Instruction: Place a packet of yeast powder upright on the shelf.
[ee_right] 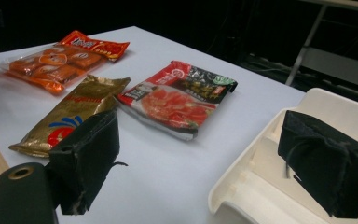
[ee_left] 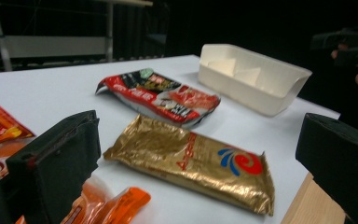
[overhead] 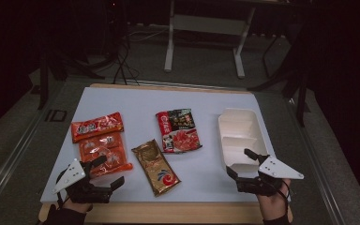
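- Left tongs (overhead: pixel 107 172) gape wide, empty, beside the orange snack packet (overhead: pixel 104 155) on the worktop (overhead: pixel 136 101)
- Right tongs (overhead: pixel 240 162) gape wide, empty, at the white tray's (overhead: pixel 242 135) near rim

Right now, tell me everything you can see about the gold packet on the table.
The gold packet is a shiny, crinkled foil pouch, sealed and lying flat on the white table. It bears red lettering and a red-and-blue swirl logo near one end. It lies diagonally between the orange snack packs and the red-and-black packet; nothing grips it.
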Available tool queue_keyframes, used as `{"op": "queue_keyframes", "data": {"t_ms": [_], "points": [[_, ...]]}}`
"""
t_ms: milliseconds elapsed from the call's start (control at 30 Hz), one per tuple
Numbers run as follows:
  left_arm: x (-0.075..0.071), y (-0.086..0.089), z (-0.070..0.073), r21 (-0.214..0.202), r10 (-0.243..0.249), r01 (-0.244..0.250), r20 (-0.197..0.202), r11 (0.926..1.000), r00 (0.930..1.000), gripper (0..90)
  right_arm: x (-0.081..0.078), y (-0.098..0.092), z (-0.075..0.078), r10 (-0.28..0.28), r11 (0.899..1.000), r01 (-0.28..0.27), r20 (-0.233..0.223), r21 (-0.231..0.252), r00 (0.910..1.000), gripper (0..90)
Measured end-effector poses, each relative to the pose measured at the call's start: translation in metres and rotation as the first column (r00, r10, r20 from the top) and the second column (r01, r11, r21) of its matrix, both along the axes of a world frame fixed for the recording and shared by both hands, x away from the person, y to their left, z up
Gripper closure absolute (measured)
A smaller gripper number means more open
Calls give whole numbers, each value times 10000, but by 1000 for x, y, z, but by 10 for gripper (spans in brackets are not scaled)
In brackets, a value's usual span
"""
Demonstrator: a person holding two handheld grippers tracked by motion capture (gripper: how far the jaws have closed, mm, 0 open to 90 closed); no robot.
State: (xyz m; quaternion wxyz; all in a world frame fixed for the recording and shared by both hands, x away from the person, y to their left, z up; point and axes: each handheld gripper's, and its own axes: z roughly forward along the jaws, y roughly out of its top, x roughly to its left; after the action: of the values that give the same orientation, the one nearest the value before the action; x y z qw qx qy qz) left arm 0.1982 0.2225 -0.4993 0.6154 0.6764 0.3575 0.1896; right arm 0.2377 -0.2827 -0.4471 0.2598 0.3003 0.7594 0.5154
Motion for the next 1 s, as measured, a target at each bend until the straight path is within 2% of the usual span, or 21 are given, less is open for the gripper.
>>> {"op": "queue_keyframes", "data": {"t_ms": [33,67,133,200,233,267,300,333,367,400,533,600,667,833,1000], "points": [[0,0,0,-67,-9,9,117,10000,9999,3,0,0,0,0,10000,0,0,0,10000,124],[0,1,1,-73,38,-36,289,10000,9996,3,-1,-1,1,153,9995,-153,-4,268,9999,124],[1,1,1,-81,10,-8,244,10000,9997,3,-2,-1,2,145,9995,-147,75,274,9999,124],[1,1,1,-106,-39,41,237,9999,9997,3,-4,0,4,140,9999,-141,289,30,9995,132],[0,-1,2,-80,-281,282,154,9996,9995,3,-5,-1,5,176,9998,-177,317,28,9993,132],[0,-1,2,-80,-281,282,154,9996,9995,3,-5,-1,5,176,9998,-177,317,28,9993,132],[-1,-3,3,-29,-429,429,56,9991,9991,3,-5,-1,6,234,9997,-238,302,112,9993,131],[-2,-5,6,374,-514,527,-327,9979,9981,3,-6,-1,6,284,9995,-290,377,149,9989,129],[-2,-6,9,586,-597,630,-567,9963,9966,3,-6,-1,6,256,9996,-259,379,82,9990,129],[-2,-8,11,694,-587,630,-626,9956,9963,3,-7,0,7,255,9996,-258,328,95,9991,129],[-3,-9,17,682,-758,799,-611,9945,9952,3,-8,0,9,391,9990,-397,278,192,9988,129],[-4,-11,24,509,-843,874,-608,9949,9946,3,-9,2,9,339,9987,-342,93,380,9994,113],[-3,-12,27,479,-872,906,-686,9947,9938,3,-11,3,10,195,9991,-206,291,370,9994,113],[3,-12,36,311,-1029,1065,-993,9938,9897,3,-12,5,11,415,9976,-433,335,549,9986,114],[10,-12,47,565,-961,1018,-952,9932,9908,3,-16,7,14,488,9967,-525,608,614,9970,115]]}}
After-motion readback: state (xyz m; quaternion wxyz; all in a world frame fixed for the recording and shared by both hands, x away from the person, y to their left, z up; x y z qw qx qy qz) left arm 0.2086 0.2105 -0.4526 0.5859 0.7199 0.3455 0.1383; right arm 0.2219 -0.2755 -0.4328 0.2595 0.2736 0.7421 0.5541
